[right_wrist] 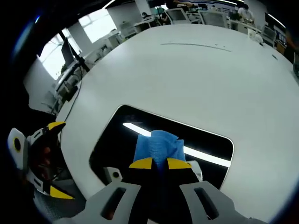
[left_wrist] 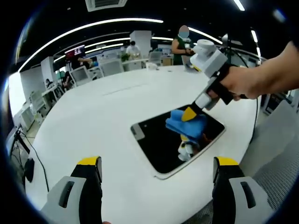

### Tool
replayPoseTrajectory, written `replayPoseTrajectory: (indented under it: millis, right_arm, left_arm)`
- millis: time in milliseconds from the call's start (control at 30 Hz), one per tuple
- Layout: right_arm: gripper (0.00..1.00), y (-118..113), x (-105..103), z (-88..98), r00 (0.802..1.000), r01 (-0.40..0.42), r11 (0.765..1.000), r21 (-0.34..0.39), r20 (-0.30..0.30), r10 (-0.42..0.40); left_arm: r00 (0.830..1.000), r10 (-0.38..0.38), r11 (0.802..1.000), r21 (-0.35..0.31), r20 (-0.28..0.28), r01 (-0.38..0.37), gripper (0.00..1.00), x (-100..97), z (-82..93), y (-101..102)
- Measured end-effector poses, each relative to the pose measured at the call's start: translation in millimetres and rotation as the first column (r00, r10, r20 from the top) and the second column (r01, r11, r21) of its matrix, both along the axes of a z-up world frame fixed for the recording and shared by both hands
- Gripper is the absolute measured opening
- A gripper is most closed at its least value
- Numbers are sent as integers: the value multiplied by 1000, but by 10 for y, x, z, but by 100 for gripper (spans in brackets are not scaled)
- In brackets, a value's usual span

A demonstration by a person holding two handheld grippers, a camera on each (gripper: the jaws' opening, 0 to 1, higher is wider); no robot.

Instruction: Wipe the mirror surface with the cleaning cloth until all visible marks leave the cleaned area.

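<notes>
My right claw (right_wrist: 159, 163) is clamped together on the blue cloth (right_wrist: 157, 145), pressing it onto the mirror (right_wrist: 117, 135), which lies flat on the white counter (right_wrist: 196, 74). From my left gripper view I see the same cloth (left_wrist: 187, 123) bunched near the mirror's (left_wrist: 154, 144) middle under that right claw (left_wrist: 189, 113). My left claw (left_wrist: 159, 170) hangs over the counter (left_wrist: 107, 116) short of the mirror, jaws wide apart, holding nothing. The cloth looks soft and light, so it will fold and drag; I judge a pinch on its gathered top best. The mirror is stiff, slick, breakable, and may slide under pressure. I cannot make out marks on the glass.
</notes>
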State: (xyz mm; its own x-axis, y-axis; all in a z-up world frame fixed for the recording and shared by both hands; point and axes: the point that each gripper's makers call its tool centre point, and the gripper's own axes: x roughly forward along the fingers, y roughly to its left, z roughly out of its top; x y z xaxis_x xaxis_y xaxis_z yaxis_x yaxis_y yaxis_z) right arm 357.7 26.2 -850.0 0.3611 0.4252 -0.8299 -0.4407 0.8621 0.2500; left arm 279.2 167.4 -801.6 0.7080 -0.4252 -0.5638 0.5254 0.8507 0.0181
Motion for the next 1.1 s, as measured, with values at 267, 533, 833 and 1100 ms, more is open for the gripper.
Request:
replayPoseTrajectory:
  millis: [267, 533, 833, 1100]
  right_arm:
    - [4, -144, 17, -3, 1000, 13, 1000, -6, -2, -13]
    - [4, -230, 26, -6, 1000, 19, 1000, -11, -4, -19]
    - [4, -380, 30, -2, 999, 32, 999, -20, -4, -32]
    - [4, -495, 25, -3, 999, 53, 998, -22, -10, -53]
  left_arm:
    - [1000, 2, 1000, 0, -3, -2, 99, -4, 5, 4]
    - [1000, 5, 1000, 4, -3, -5, 99, -4, 11, 13]
    - [1000, 8, 1000, 3, -3, -8, 99, -1, 5, 16]
    - [1000, 4, 1000, 6, -2, -4, 99, -5, 9, 11]
